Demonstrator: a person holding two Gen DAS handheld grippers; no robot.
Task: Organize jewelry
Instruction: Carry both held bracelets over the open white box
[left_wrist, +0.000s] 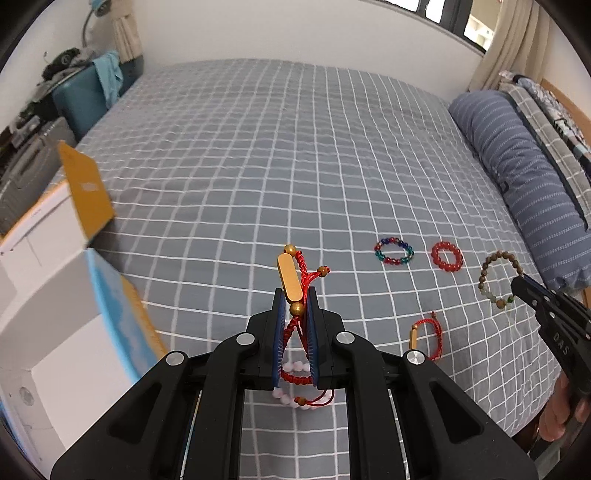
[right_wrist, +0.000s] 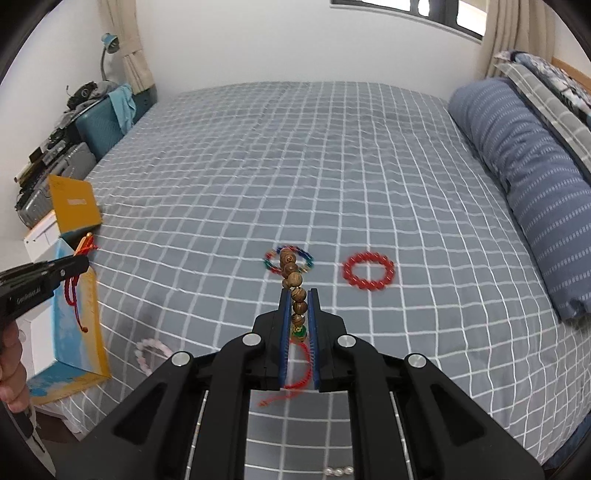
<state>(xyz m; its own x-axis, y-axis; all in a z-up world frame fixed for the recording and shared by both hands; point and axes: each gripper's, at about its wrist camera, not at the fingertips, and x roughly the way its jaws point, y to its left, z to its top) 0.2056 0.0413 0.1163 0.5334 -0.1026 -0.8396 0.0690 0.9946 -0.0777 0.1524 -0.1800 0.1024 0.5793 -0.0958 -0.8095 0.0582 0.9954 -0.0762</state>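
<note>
My left gripper (left_wrist: 295, 295) is shut on a red cord bracelet with a gold bar (left_wrist: 290, 273), held above the checked bedspread; the right wrist view shows this gripper (right_wrist: 85, 261) with the red cord bracelet (right_wrist: 86, 246) over the open box (right_wrist: 79, 332). My right gripper (right_wrist: 298, 295) is shut on a wooden bead bracelet (right_wrist: 293, 278), lifted off the bed, and it appears as the right gripper (left_wrist: 519, 285) with the wooden bracelet (left_wrist: 496, 277) at the left view's right edge. On the bed lie a multicolour bead bracelet (left_wrist: 393, 252), a red bead bracelet (left_wrist: 447, 255), a second red cord bracelet (left_wrist: 424, 336) and a pink bead bracelet (right_wrist: 147, 350).
The white, blue and yellow box (left_wrist: 74, 295) stands at the bed's left edge with its yellow lid (left_wrist: 86, 192) raised. A rolled blue striped quilt (right_wrist: 524, 184) lies along the right side. A suitcase (right_wrist: 74, 162) and clutter stand beyond the left edge. Small pearls (right_wrist: 338, 470) show at the bottom.
</note>
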